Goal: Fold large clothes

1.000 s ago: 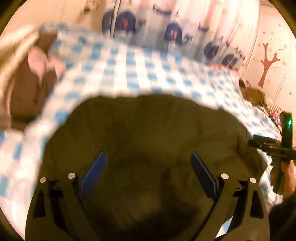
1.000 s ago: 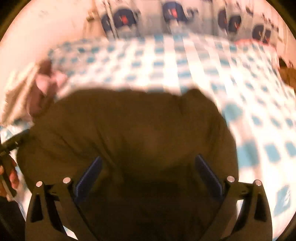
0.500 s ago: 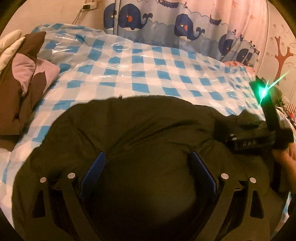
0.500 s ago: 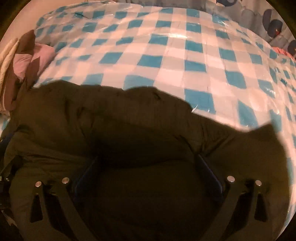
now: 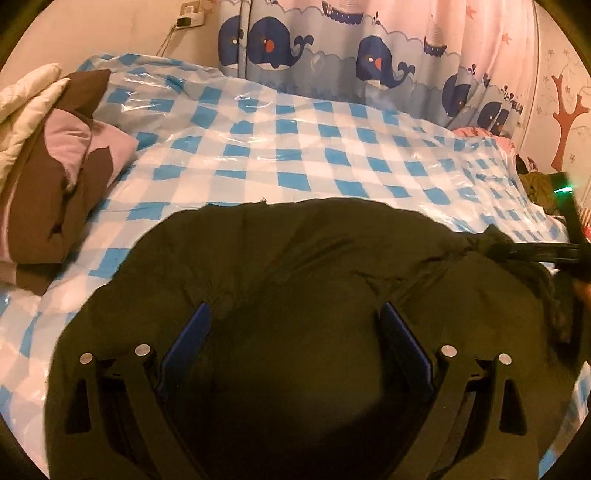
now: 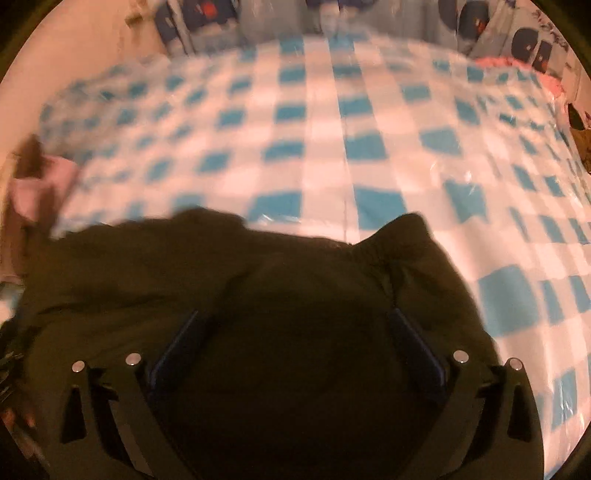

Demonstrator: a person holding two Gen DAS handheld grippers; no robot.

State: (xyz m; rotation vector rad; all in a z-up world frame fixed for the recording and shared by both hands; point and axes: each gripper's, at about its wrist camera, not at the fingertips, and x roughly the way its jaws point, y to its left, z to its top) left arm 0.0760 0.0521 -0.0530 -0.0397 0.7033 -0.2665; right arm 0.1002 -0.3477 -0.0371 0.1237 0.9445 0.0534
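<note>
while both claws gape, dark jacket (image 5: 295, 266) bunched

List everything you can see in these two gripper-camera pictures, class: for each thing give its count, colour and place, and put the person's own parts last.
Garment: one, dark olive, bulky, on the near part of the bed.
Bed cover: one, blue and white check, shiny, spread across the bed.
Pillow: one, brown and pink, left edge of the bed.
Cream bedding: one, behind the pillow.
Curtain: one, whale print, behind the bed.
Tree decal: one, reddish brown, wall at right.
Wall socket: one, white, upper left.
Left gripper: black, blue pads, open over the garment.
Right gripper: black, blue pads, open over the garment.
</note>
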